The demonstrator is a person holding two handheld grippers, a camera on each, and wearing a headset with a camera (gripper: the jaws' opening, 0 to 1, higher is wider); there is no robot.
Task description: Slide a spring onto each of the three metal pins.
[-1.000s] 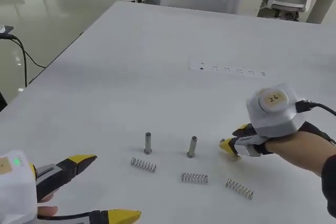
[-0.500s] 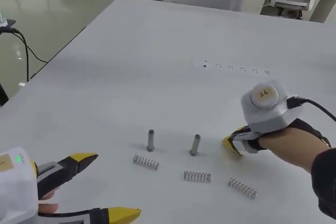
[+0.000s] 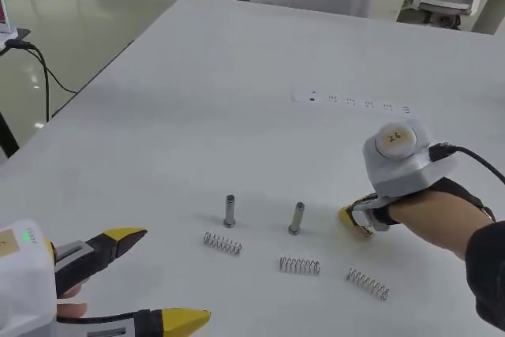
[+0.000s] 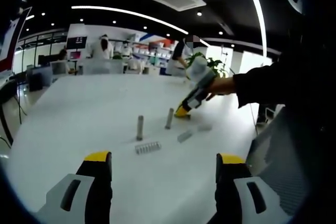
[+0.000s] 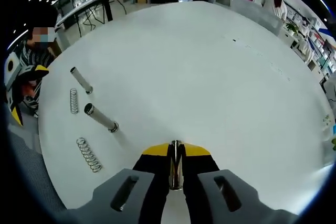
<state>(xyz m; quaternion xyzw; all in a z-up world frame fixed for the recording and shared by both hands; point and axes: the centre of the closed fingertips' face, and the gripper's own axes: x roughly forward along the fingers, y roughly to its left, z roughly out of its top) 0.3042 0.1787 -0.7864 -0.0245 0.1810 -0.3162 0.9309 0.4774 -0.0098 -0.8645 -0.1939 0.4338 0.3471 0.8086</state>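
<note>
While the right gripper (image 5: 176, 150) pinches a metal pin (image 5: 176, 170), the left gripper (image 4: 163, 157) hangs spread wide.

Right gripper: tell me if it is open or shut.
Shut on a pin. The right gripper, in its own view, has both yellow fingers pressed against the pin between them.

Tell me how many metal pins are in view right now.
3. The left pin and the middle pin stand upright on the table. The third pin is clamped between the jaws of the right tool, to their right.
</note>
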